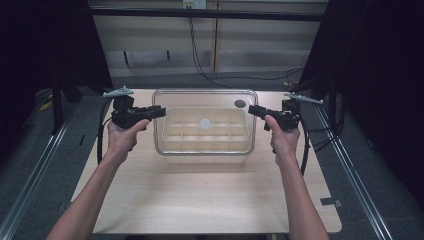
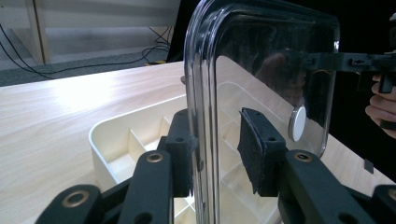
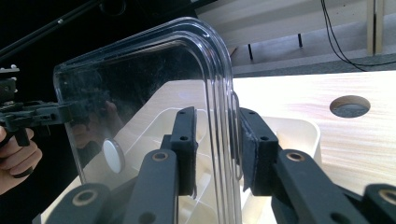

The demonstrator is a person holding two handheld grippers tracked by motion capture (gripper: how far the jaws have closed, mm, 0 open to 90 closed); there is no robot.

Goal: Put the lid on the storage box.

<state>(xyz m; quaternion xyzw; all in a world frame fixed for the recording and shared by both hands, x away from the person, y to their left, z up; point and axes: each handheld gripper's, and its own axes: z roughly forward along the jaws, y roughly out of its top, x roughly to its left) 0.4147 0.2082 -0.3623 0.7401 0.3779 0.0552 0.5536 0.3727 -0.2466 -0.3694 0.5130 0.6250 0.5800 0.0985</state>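
A: Clear lid [image 1: 205, 107], held level above the cream tray [image 1: 172, 135] by two grippers, one at each short end.

B: Left gripper [image 1: 159, 111]: jaws nearly closed, clamped on the lid's left edge. In the left gripper view, rim of the lid [image 2: 201, 93] standing on edge between the two pads, one pad on each face.

A: Right gripper [image 1: 252, 109]: jaws likewise nearly closed, clamped on the lid's right edge. In the right gripper view, rounded rim [image 3: 219, 93] pinched between the pads, lid pane stretching away beyond the jaws.

B: White round knob [image 1: 205, 123] at the lid's middle, well beyond both pairs of jaws; seen also through the pane in the left gripper view [image 2: 297, 123] and the right gripper view [image 3: 113, 155].

A: Tray with dividers directly below the jaws, resting on the wooden counter [image 1: 200, 200]. Compartments visible under the left jaws [image 2: 126, 154] and under the right jaws [image 3: 299, 130].

B: Round hole in the counter [image 3: 350, 106] off to the side of the right jaws, past the tray.

A: Opposite hand and gripper visible through and past the pane in each gripper view, far end of the lid.
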